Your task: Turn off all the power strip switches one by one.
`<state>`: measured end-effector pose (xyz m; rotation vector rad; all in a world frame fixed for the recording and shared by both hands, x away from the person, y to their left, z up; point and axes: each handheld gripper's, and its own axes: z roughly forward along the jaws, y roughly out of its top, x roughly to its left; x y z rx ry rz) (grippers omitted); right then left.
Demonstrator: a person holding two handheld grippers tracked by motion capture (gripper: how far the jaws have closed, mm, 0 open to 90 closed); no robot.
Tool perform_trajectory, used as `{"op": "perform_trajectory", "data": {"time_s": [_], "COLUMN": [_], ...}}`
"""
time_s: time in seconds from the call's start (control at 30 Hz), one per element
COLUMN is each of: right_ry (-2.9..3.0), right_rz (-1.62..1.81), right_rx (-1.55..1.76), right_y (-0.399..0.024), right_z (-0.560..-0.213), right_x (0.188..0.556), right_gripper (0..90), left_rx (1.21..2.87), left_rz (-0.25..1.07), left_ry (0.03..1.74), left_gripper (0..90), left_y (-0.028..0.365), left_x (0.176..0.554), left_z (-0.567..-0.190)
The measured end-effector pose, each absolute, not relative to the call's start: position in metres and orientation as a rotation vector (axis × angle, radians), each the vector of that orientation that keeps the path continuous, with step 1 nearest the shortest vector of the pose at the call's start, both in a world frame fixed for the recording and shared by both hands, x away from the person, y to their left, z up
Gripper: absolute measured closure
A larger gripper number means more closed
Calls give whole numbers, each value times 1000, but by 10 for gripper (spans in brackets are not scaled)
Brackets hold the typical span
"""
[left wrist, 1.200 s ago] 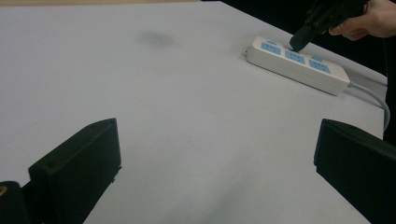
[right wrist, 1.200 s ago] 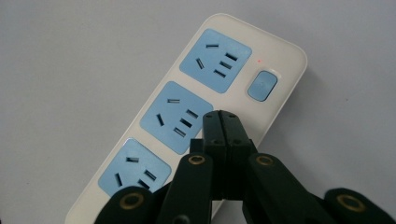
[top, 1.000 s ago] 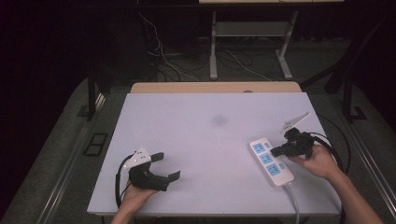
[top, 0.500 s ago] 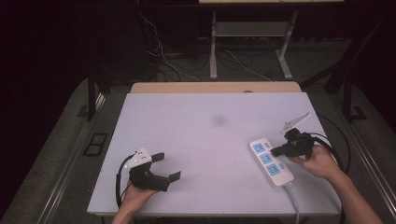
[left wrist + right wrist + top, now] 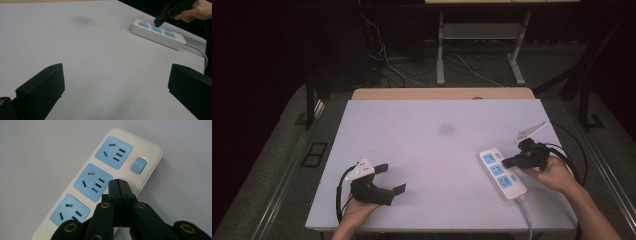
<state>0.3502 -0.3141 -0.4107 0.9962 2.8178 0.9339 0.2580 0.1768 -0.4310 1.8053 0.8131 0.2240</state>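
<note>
Power strip (image 5: 105, 180) under closed right tongs (image 5: 118, 182), tips over middle socket

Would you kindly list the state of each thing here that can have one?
power strip: flat on the table, sockets empty, small red light lit by its switch.
right gripper: shut, empty, tips over the strip's edge.
left gripper: open, empty, low over the table.
</note>
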Motion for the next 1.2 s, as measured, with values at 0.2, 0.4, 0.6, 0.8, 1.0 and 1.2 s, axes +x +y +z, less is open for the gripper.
{"op": "perform_trajectory", "data": {"time_s": [0.2,0.4,0.6,0.8,1.0,1.2], "right_ry": [2804,2812,2822,2823,2811,2815], "right_rz": [953,960,978,965,973,946], "right_rx": [997,1002,1049,1041,1042,1044], "right_y": [-315,-316,-317,-317,-317,-316], "right_z": [-413,-413,-413,-412,-409,-407], "right_x": [348,349,352,352,352,350], "right_gripper": [900,900,900,900,900,900], "left_rx": [1800,1800,1803,1804,1806,1806], "left_rz": [233,231,227,227,223,222], "left_ry": [821,823,822,822,821,825], "left_gripper": [0,0,0,0,0,0], "left_y": [180,180,180,180,180,180], "left_x": [259,259,260,260,260,261], "left_z": [-430,-431,-431,-431,-432,-432]}}
